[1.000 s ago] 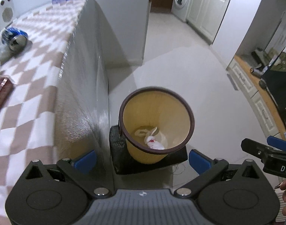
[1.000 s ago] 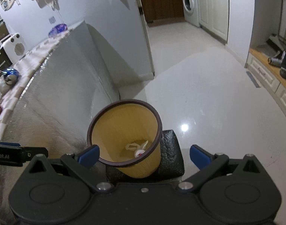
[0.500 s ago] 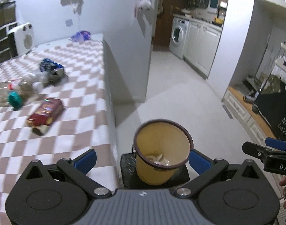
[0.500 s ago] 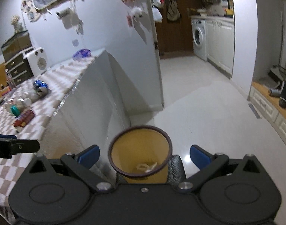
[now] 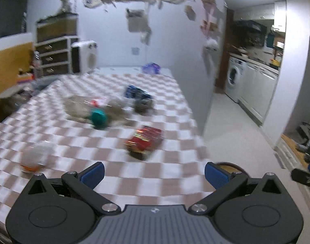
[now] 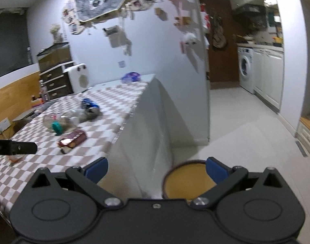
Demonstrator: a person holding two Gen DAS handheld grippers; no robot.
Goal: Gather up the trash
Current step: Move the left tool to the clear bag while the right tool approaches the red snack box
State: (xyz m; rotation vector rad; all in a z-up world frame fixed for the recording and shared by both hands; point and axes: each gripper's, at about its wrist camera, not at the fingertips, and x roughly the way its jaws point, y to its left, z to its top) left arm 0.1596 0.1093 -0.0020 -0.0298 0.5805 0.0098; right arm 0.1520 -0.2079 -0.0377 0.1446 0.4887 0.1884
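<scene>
Lying flat, red wrapper (image 5: 144, 140) runs diagonally toward the table edge; both tools (image 5: 153, 172) (image 6: 156, 169) gape empty.

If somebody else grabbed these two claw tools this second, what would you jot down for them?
Left gripper: open, holding nothing, over the near edge of the checkered table.
Right gripper: open, holding nothing, off the table's side above the yellow bin.
On the table: red snack wrapper, teal-capped clear bottle, crushed blue can, a small clear cup at the near left. Left view is blurred.
Done: cannot tell from here what is already binned.
Left: pick up each item and drop it in the bin; the wrapper looks nearest.
</scene>
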